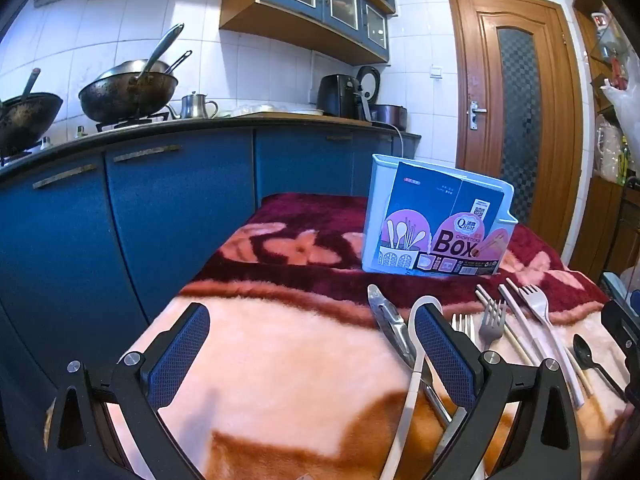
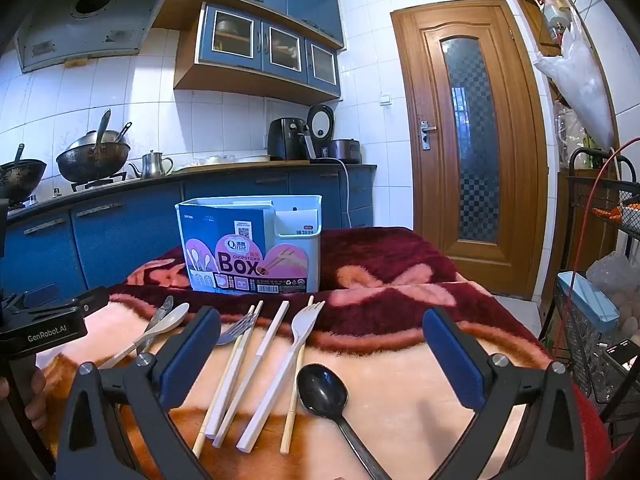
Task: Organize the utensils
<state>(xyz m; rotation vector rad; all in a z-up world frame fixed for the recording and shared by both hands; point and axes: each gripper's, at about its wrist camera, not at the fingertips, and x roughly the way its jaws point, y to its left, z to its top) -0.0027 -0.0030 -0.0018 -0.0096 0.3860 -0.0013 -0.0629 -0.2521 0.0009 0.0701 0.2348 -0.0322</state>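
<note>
A pale blue utensil box [image 1: 436, 220] labelled "Box" stands on the blanket-covered table [image 1: 280, 360]; it also shows in the right wrist view [image 2: 248, 240]. Utensils lie in front of it: a metal knife [image 1: 390, 326], a white spoon [image 1: 416, 344], a metal fork [image 1: 491, 320], a white fork [image 1: 538, 308], chopsticks [image 1: 520, 320] and a black spoon [image 1: 585, 350]. In the right wrist view I see the black spoon [image 2: 322, 390], white fork [image 2: 298, 334], chopsticks [image 2: 256, 360], metal fork [image 2: 236, 330] and white spoon [image 2: 168, 322]. My left gripper [image 1: 312, 354] is open and empty, left of the utensils. My right gripper [image 2: 322, 358] is open above the black spoon.
Blue kitchen cabinets [image 1: 160, 208] with woks [image 1: 128, 90] on the counter lie beyond the table's left edge. A wooden door [image 2: 468, 140] is behind. A black wire rack [image 2: 600, 280] stands at the right. The left gripper's body [image 2: 44, 332] is at the right view's left edge.
</note>
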